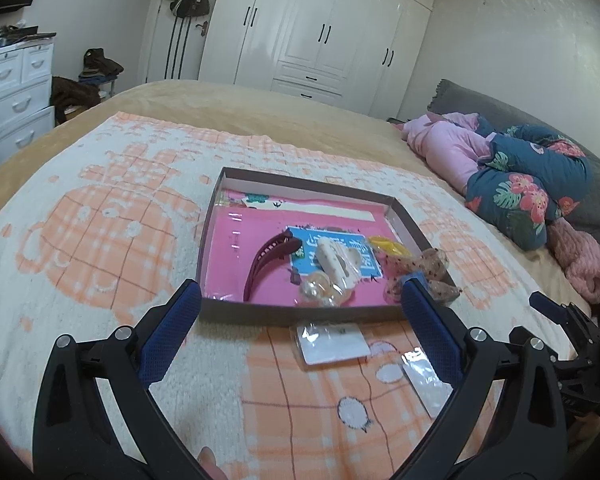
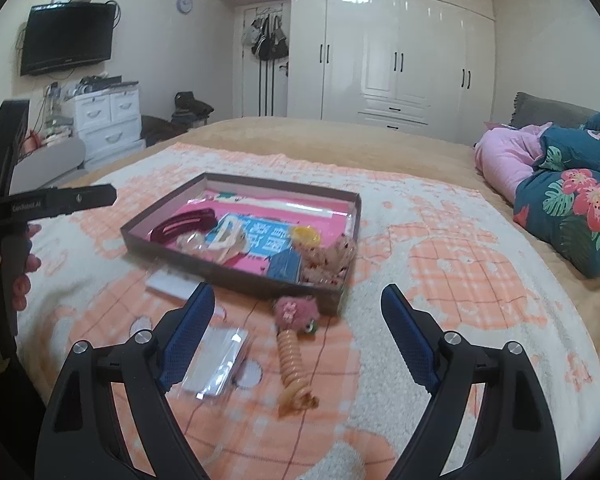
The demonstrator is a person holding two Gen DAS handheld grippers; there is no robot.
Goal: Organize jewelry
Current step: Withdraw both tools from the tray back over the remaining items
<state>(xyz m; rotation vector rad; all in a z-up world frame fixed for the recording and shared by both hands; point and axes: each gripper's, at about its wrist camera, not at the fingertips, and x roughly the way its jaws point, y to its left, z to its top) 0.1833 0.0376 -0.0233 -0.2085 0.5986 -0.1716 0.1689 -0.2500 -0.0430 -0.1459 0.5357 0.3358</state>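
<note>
White wardrobe & wall TV behind, drawer unit left, floral quilt right.

Shallow brown cardboard tray with pink lining; inside, a maroon plastic hair clip; beneath, cream towel with orange, seemingly checked, shapes.

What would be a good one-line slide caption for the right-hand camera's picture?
Open right claw above a spiral hair tie and plastic packets left outside the half-filled tray on the bed.
</note>
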